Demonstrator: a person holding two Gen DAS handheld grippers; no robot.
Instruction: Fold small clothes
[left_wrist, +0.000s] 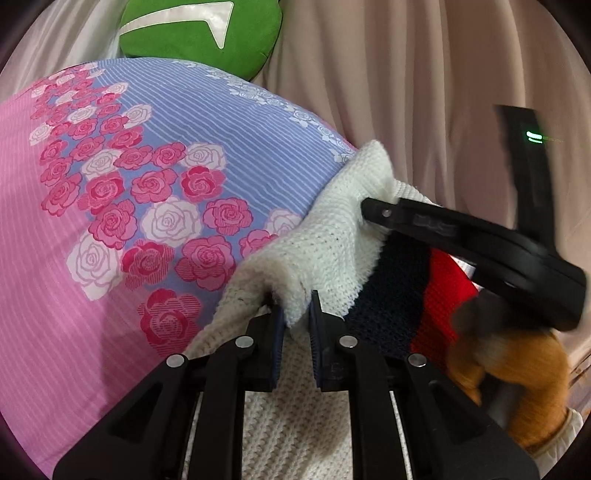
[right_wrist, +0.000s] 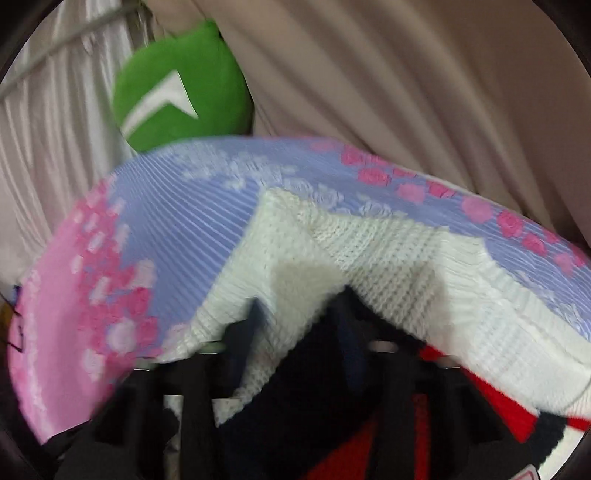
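A small knit sweater (left_wrist: 325, 236), white with a navy band (left_wrist: 391, 295) and a red band (left_wrist: 443, 295), lies on a flowered bed sheet (left_wrist: 110, 184). My left gripper (left_wrist: 296, 308) is shut on a fold of the white knit. My right gripper (left_wrist: 364, 210) shows in the left wrist view, its fingers closed on the sweater's upper white edge. In the blurred right wrist view the sweater (right_wrist: 388, 258) drapes over my right gripper (right_wrist: 295, 314), which pinches the white cloth; its fingertips are mostly hidden.
A green cushion (left_wrist: 199, 33) with a white mark sits at the bed's far edge; it also shows in the right wrist view (right_wrist: 184, 85). Beige curtains (left_wrist: 406, 74) hang behind. An orange sleeve (left_wrist: 517, 376) is at the lower right.
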